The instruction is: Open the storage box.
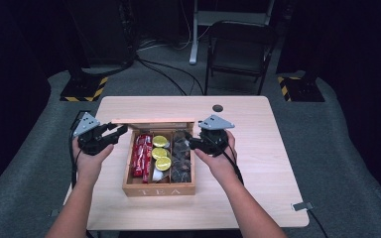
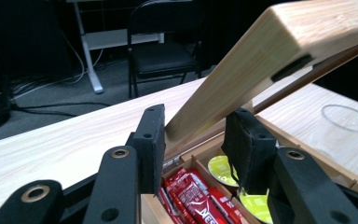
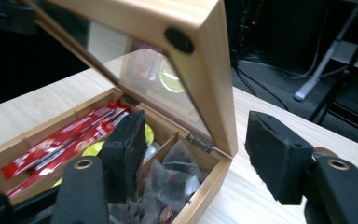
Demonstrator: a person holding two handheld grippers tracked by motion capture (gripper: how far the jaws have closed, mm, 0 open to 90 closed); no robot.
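The left gripper [image 1: 115, 133] is clamped on the side edge of the wooden lid [image 2: 242, 84], its two black pads pressing the pale frame from either side and holding it tilted up over the box. The right gripper [image 1: 192, 144] hangs released beside the lid's other side edge, its pads spread wide with the frame's corner between them but not touched.

The tea box [image 1: 158, 190] sits near the middle of the table [image 1: 258, 163], between the two hands, and its front wall bears the word "TEA". In the left compartment lie red stick sachets [image 2: 193, 193] with white lettering that begins "NES"; the rest is cut off at the picture's edge. The middle compartment holds yellow-green round capsules [image 1: 161, 152] whose print is too small to read, and the right compartment holds dark pouches [image 3: 172, 179] with no legible marking. The lid's clear pane [image 3: 144, 79] mirrors a capsule and the sachets.

Farther back on the table lies a small dark disc [image 1: 218, 107]. Beyond the table stands a black folding chair [image 1: 238, 49] on a grey floor.
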